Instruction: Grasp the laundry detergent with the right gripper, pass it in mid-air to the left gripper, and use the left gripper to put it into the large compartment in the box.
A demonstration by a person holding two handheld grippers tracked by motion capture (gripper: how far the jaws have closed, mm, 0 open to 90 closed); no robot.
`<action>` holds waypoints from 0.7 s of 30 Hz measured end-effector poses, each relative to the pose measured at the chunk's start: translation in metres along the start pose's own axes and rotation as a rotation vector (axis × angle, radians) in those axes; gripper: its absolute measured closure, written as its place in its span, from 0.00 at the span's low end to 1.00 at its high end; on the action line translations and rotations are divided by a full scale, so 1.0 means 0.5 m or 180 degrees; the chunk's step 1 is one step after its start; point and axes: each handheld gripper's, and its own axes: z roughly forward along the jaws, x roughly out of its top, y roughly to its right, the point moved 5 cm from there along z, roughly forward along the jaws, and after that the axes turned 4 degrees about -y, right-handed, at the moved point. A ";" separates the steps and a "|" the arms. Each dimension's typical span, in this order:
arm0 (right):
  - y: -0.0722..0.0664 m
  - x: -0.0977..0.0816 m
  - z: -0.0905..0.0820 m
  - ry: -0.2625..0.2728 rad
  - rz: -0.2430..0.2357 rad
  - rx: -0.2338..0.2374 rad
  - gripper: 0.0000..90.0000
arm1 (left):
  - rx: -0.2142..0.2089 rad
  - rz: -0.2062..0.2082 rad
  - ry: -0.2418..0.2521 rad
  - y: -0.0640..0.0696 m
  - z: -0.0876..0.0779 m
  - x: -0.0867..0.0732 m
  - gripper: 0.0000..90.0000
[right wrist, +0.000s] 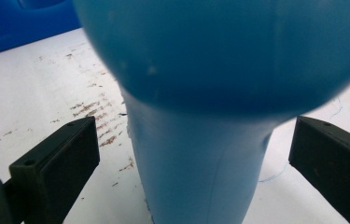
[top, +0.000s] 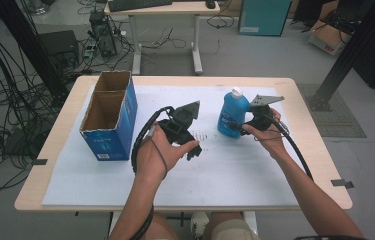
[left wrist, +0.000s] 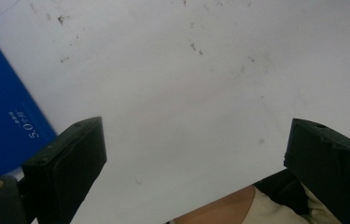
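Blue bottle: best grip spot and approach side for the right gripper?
Grip the blue bottle on its narrower lower body, where the right gripper already straddles it with jaws open and gaps on both sides. Come in level from the bottle's right: it stands upright, and the body bulges wider above, so a higher grip would probably need more opening.

Blue bottle (right wrist: pixel 200 93) is sitting too close in the right gripper view: upper body blurring, top and base running off the frame. Blue carton (left wrist: pixel 4 121) in the left gripper view is being cut by the left edge. High view: right gripper (top: pixel 242 127) jaw tips are hiding behind the bottle.
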 end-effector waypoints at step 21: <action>-0.002 0.016 0.009 0.0098 0.0020 -0.0026 0.01 | 0.0022 0.0016 0.0000 0.000 -0.001 0.001 0.06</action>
